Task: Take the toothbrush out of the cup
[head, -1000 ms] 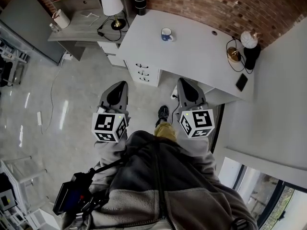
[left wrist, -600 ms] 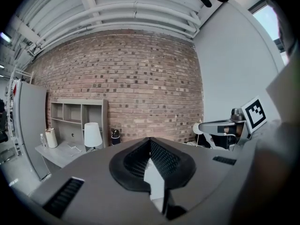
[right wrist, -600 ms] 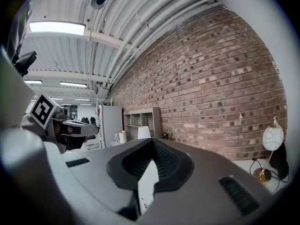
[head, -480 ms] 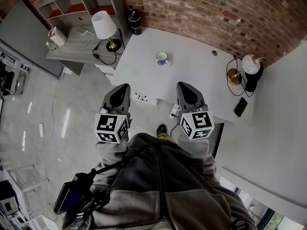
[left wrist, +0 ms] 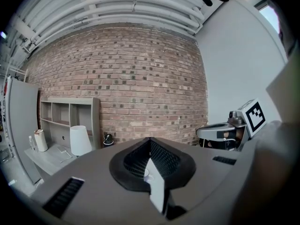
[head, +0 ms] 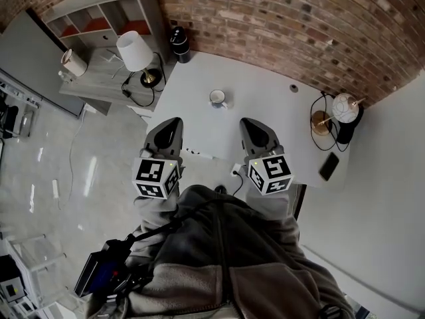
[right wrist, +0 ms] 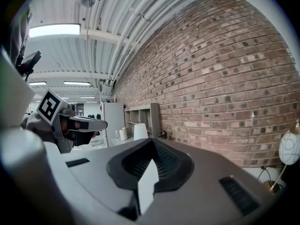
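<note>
Both grippers hang over the near edge of the white surface [head: 265, 111], the left gripper [head: 172, 122] and right gripper [head: 248, 122] each with fingers [left wrist: 133, 161] pressed together and holding nothing. The cup [head: 217, 98] stands alone farther in, between them; its toothbrush is too small to make out. I'd worry that closed fingers reaching in could knock over the cup, or that the brush might drag it along.

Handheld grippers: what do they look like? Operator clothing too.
The two match. The left gripper and right gripper are grey, tapering shells with black textured jaw linings and slotted vents. Each carries a white cube printed with black square markers. The person wears a grey fleece jacket, darker on top.
</note>
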A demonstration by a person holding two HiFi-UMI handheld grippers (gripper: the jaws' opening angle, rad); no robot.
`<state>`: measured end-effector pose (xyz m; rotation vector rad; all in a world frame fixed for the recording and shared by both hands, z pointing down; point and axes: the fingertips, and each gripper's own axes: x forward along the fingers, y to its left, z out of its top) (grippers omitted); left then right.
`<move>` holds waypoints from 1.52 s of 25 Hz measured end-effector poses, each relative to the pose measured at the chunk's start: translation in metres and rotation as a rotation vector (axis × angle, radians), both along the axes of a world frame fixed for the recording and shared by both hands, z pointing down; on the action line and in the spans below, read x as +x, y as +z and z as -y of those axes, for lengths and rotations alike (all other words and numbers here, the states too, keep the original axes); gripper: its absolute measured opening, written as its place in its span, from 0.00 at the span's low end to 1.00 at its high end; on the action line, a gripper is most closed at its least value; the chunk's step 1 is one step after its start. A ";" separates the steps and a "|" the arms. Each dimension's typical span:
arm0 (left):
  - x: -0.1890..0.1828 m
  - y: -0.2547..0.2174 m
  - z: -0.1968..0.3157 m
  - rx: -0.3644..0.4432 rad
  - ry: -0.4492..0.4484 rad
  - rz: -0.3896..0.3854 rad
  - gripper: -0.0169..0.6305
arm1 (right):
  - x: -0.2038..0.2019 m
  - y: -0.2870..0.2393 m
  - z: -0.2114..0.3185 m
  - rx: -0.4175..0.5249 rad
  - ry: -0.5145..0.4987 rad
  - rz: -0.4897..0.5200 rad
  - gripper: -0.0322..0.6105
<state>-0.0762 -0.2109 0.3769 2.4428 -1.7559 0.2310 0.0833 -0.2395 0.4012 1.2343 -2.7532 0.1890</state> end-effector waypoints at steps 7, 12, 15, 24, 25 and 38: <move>-0.013 0.019 0.006 -0.070 -0.016 0.012 0.03 | -0.016 0.021 0.013 -0.061 -0.026 0.004 0.05; -0.023 0.028 0.013 -0.091 -0.004 0.003 0.03 | -0.033 0.026 0.013 -0.068 -0.049 -0.002 0.05; -0.024 0.031 0.021 -0.106 0.017 -0.003 0.03 | -0.041 0.027 0.014 -0.071 -0.068 -0.014 0.05; -0.020 0.072 0.041 -0.196 0.059 -0.027 0.03 | -0.045 0.070 0.036 -0.155 -0.092 -0.107 0.05; -0.020 0.078 0.047 -0.207 0.062 -0.027 0.03 | -0.046 0.078 0.041 -0.166 -0.096 -0.122 0.05; -0.028 0.165 0.082 -0.361 0.074 -0.051 0.03 | -0.056 0.162 0.093 -0.262 -0.168 -0.298 0.05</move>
